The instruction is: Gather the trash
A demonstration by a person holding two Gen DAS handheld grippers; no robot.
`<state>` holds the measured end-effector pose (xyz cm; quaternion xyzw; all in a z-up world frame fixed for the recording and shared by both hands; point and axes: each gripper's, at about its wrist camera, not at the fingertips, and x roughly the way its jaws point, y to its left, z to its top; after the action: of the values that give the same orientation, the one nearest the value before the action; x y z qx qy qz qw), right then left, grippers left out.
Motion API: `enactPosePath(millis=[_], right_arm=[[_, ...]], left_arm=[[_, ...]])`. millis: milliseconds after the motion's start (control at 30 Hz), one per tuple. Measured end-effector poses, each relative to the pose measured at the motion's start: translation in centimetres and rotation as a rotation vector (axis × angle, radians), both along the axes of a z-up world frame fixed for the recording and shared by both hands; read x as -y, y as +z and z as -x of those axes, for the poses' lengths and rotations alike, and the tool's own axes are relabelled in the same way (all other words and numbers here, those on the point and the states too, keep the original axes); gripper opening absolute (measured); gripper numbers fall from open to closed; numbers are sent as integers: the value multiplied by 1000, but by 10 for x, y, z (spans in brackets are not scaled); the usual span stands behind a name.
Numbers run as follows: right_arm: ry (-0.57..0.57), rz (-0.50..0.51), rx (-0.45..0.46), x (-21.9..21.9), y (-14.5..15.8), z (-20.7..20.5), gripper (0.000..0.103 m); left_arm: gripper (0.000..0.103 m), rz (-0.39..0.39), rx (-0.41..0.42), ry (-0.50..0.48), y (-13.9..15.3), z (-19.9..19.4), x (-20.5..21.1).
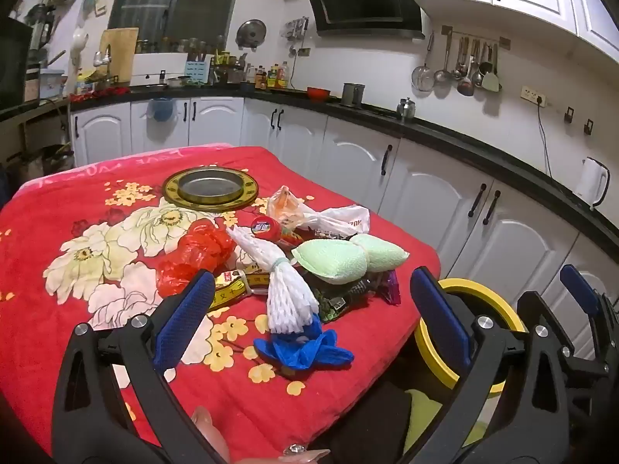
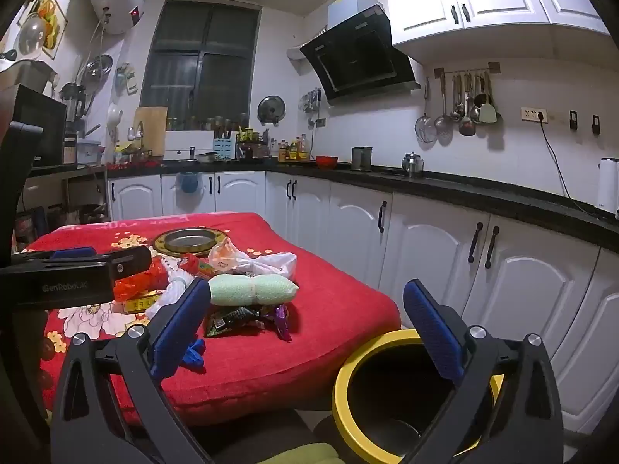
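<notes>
A pile of trash lies on the red flowered table cover (image 1: 58, 208): white foam netting (image 1: 288, 297), a green foam bundle (image 1: 348, 257), a red plastic bag (image 1: 193, 255), a blue glove (image 1: 305, 348), white bags (image 1: 336, 218) and dark snack wrappers (image 2: 236, 319). My left gripper (image 1: 309, 317) is open and empty, above the table's near edge, just short of the pile. My right gripper (image 2: 305, 332) is open and empty, between the table's corner and the yellow-rimmed black bin (image 2: 367, 363). The green bundle (image 2: 253, 290) also shows in the right wrist view.
A brass-rimmed metal dish (image 1: 211, 189) sits at the table's far side. White cabinets (image 2: 425, 255) under a black counter run along the right and back. The bin (image 1: 483, 297) stands on the floor at the table's right corner, beside a green cushion (image 1: 425, 410).
</notes>
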<state>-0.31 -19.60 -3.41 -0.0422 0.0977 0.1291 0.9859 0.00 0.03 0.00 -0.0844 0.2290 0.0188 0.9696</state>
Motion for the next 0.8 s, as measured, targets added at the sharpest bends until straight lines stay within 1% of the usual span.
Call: enactPosePath(millis=[233,400,533,800], right_arm=[[-4,-15,-4,-1,1,0,97],[-8,-19,-5,8,1,-4,97],[-11,-22,-6,8,2,-3,97],[-10,-24,-6,8,2,-3,97]], left_arm=[[93,7,1,-3,0,0,0],[93,7,5,-6,0,0,1],[93,2,9,-6,6,1,2],[93,2,13,-6,6,1,2]])
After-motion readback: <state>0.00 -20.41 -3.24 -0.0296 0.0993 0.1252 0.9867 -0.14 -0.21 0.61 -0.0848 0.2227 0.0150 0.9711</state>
